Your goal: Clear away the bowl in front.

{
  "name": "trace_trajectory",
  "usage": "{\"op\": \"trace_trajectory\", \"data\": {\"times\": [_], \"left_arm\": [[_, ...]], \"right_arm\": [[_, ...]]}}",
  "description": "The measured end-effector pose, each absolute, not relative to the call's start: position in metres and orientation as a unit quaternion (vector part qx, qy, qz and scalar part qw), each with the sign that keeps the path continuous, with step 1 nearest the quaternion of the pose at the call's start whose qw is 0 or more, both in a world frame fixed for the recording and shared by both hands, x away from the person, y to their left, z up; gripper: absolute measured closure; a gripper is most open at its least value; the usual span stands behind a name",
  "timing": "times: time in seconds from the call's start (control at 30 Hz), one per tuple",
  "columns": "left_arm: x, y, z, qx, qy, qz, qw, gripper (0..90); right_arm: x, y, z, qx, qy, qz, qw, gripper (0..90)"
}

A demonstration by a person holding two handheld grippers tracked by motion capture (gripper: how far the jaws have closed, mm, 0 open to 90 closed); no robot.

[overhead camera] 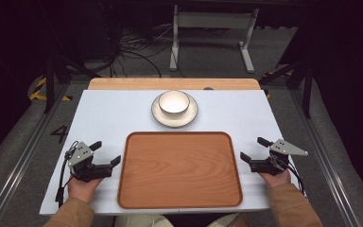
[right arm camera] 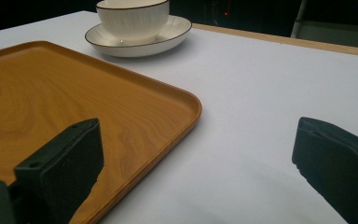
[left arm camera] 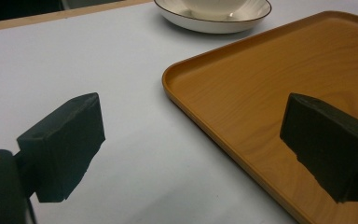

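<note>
Showing on the floor (overhead camera: pixel 23 137) left of the table (overhead camera: pixel 104 118): "4" (overhead camera: pixel 59 133).

- One rectangular wooden tray (overhead camera: pixel 179 170)
- One white ribbed bowl (overhead camera: pixel 174 102)
- One white dark-rimmed saucer (overhead camera: pixel 158 116) beneath the bowl
- Two black grippers: left gripper (overhead camera: pixel 108 152), right gripper (overhead camera: pixel 255 148)

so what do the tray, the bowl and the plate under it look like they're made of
Tray: looks like wood or a wood-grain laminate, judging by the grain lines and smooth satin sheen; which one isn't clear. Bowl: probably glazed ceramic, off-white with fine vertical ribbing and a dark rim line. Plate: seemingly the same glossy glazed ceramic, with a matching dark rim and a small highlight.
</note>
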State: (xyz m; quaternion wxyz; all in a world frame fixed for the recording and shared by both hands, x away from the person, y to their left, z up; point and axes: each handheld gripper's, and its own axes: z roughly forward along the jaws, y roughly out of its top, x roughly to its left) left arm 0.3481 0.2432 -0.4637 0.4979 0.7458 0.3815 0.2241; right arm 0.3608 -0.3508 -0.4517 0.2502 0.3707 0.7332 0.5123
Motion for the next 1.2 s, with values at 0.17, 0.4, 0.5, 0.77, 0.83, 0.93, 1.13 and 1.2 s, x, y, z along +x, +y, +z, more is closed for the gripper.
{"op": "trace_trajectory", "data": {"times": [0.17,0.4,0.5,0.77,0.83,0.93,1.13,1.2], "left_arm": [[0.35,0.243,-0.458,0.746,0.385,0.216,0.499,7.3],[0.346,0.24,-0.443,0.744,0.378,0.224,0.504,7.3],[0.346,0.237,-0.436,0.743,0.366,0.224,0.513,7.0],[0.347,0.231,-0.422,0.741,0.354,0.214,0.529,5.9],[0.348,0.229,-0.418,0.747,0.35,0.217,0.522,5.2],[0.349,0.228,-0.414,0.749,0.345,0.218,0.522,4.5],[0.35,0.226,-0.408,0.75,0.342,0.215,0.524,4.2],[0.351,0.226,-0.406,0.747,0.343,0.211,0.528,4.2]], "right_arm": [[0.361,-0.351,-0.452,0.372,0.733,0.513,0.25,2.4],[0.361,-0.35,-0.452,0.372,0.734,0.511,0.25,2.5],[0.361,-0.35,-0.452,0.372,0.734,0.511,0.25,2.5],[0.361,-0.35,-0.452,0.372,0.734,0.51,0.25,2.5],[0.361,-0.35,-0.452,0.372,0.734,0.51,0.25,2.5],[0.361,-0.35,-0.452,0.372,0.734,0.51,0.25,2.5],[0.361,-0.35,-0.452,0.372,0.734,0.51,0.25,2.5],[0.361,-0.35,-0.452,0.372,0.734,0.51,0.25,2.5]]}}
